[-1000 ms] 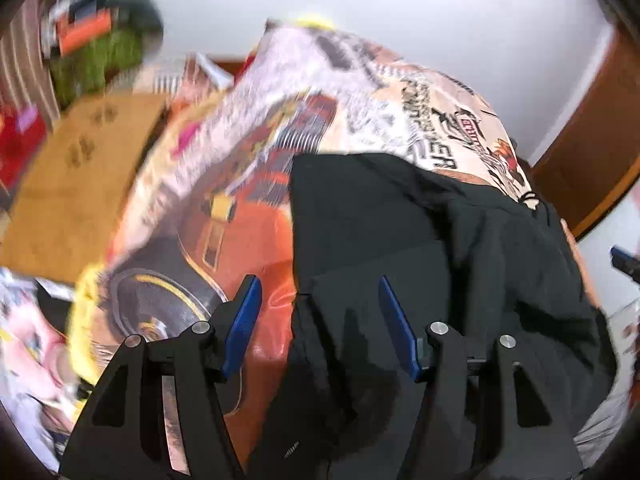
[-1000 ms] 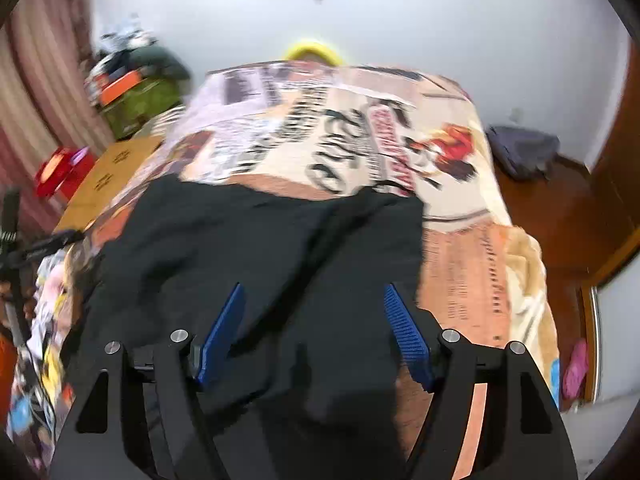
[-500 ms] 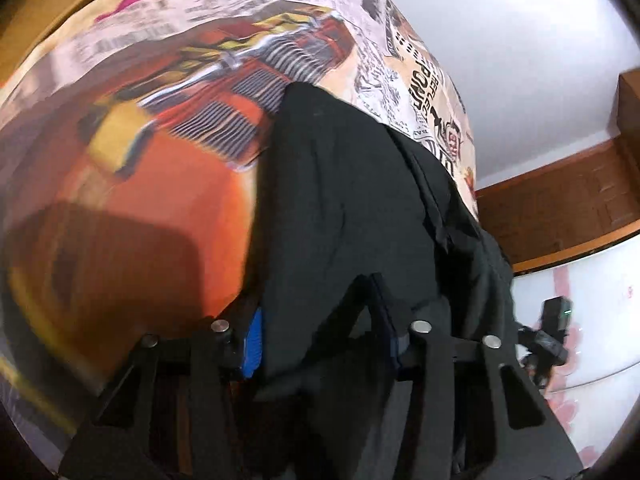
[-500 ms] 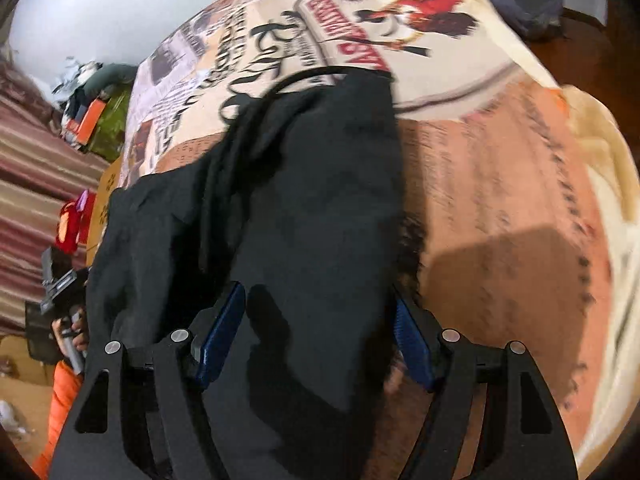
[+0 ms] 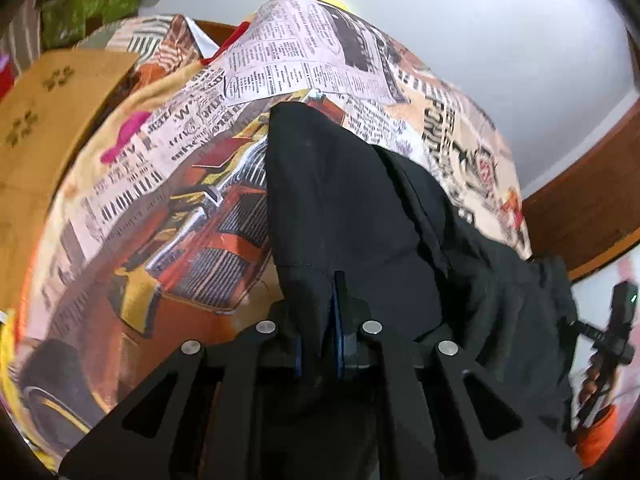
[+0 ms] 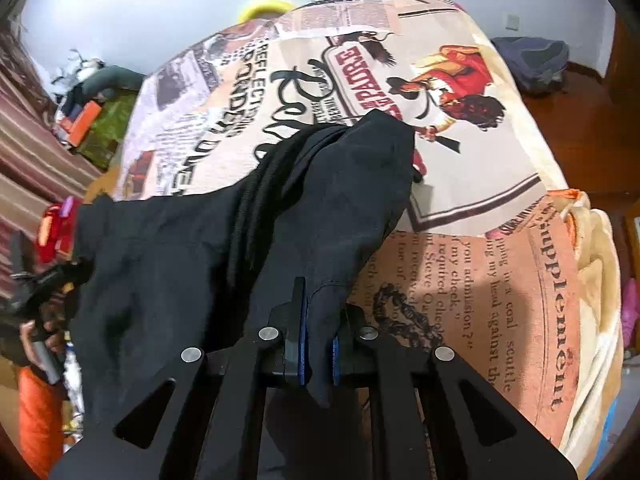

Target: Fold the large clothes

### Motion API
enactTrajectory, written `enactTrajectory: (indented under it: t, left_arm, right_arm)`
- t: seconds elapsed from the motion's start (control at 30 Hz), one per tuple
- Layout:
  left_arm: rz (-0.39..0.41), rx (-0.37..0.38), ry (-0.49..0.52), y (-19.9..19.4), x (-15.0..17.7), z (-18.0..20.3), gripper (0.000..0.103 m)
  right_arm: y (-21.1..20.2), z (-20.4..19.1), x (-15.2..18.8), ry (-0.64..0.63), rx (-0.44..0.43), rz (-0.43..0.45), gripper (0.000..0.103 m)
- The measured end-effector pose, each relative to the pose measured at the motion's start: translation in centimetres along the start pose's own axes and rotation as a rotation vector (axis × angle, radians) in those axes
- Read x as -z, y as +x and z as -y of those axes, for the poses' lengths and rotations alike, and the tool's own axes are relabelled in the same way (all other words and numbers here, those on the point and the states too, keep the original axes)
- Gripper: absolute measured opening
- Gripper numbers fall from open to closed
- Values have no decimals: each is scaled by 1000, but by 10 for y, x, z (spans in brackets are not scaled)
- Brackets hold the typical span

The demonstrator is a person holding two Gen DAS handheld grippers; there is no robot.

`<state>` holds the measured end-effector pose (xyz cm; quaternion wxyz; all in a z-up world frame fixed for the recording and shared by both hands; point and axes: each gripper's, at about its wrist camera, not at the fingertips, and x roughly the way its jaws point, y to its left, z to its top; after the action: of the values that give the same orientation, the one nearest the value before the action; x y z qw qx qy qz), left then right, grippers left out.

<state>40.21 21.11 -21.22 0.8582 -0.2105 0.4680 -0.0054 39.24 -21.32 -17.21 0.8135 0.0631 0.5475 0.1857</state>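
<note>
While both jaws are closing, left gripper (image 5: pixel 318 340) and right gripper (image 6: pixel 318 346) each pinch a near edge of the black garment (image 5: pixel 360 208) — rest spread across printed blanket (image 5: pixel 168 184); pads mostly hidden by cloth.

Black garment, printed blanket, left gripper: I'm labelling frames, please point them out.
black garment (image 5: pixel 340 200), left wrist view, flat upper panel
printed blanket (image 6: pixel 500 272), right wrist view, orange text patch
left gripper (image 5: pixel 318 332), left wrist view, between fingertips

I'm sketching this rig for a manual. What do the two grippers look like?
Both the left gripper and right gripper are matte black, with angular triangular cut-outs, round silver pins, and two fingers lined with blue pads. An orange sleeve shows.
</note>
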Motion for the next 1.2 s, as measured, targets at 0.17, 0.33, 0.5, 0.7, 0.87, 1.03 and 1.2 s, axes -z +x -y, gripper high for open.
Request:
enactTrajectory:
  t: [0.17, 0.33, 0.5, 0.7, 0.87, 1.03, 1.2]
  left_arm:
    - [10, -184, 119, -5, 19, 9, 16]
    - [36, -241, 171, -41, 35, 9, 16]
    - [118, -245, 190, -104, 47, 15, 35]
    - [209, -258, 178, -174, 77, 3, 67]
    - [127, -237, 160, -188, 112, -22, 67]
    - [16, -211, 161, -167, 163, -47, 67]
    - [-78, -183, 105, -136, 202, -70, 67]
  right_arm:
    - [3, 1, 8, -2, 111, -2, 17]
    - [-37, -16, 19, -105, 228, 48, 20]
    - [-100, -28, 39, -177, 309, 182, 63]
    - [-163, -42, 75, -259, 358, 334, 82]
    - [-175, -45, 108, -326, 342, 296, 83]
    - [-159, -44, 140, -382, 359, 219, 82]
    - [-134, -26, 162, -336, 346, 163, 82]
